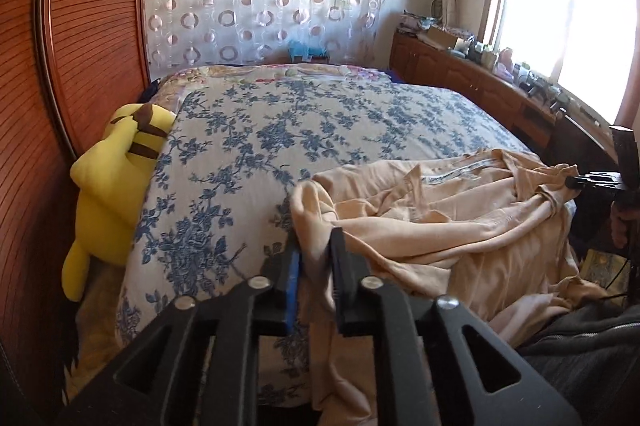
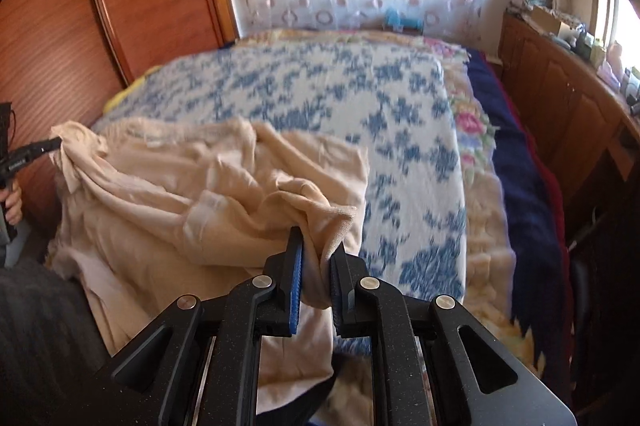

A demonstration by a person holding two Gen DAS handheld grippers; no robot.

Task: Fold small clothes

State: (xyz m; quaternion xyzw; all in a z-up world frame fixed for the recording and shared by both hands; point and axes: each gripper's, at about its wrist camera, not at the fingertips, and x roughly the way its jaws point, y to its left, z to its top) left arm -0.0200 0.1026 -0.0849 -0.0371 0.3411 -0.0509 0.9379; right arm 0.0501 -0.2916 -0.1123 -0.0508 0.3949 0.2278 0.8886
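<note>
A beige garment (image 1: 460, 226) lies crumpled on the near part of the bed, its edge hanging over the front. My left gripper (image 1: 316, 238) has a bunched corner of it between its fingers, and the cloth fills the narrow gap. In the right wrist view that same gripper (image 2: 56, 142) holds a gathered corner lifted at the far left. My right gripper (image 2: 318, 242) is shut on another bunched corner of the garment (image 2: 180, 206). From the left wrist view the right gripper (image 1: 570, 181) pinches the cloth at the far right. The fabric sags in folds between the two grips.
The bed carries a blue-flowered cover (image 1: 280, 130). A yellow plush toy (image 1: 116, 186) lies against the wooden panel (image 1: 80, 46) on the left. A cluttered wooden cabinet (image 1: 460, 74) runs under the window on the right. A hand (image 1: 620, 226) holds the right tool.
</note>
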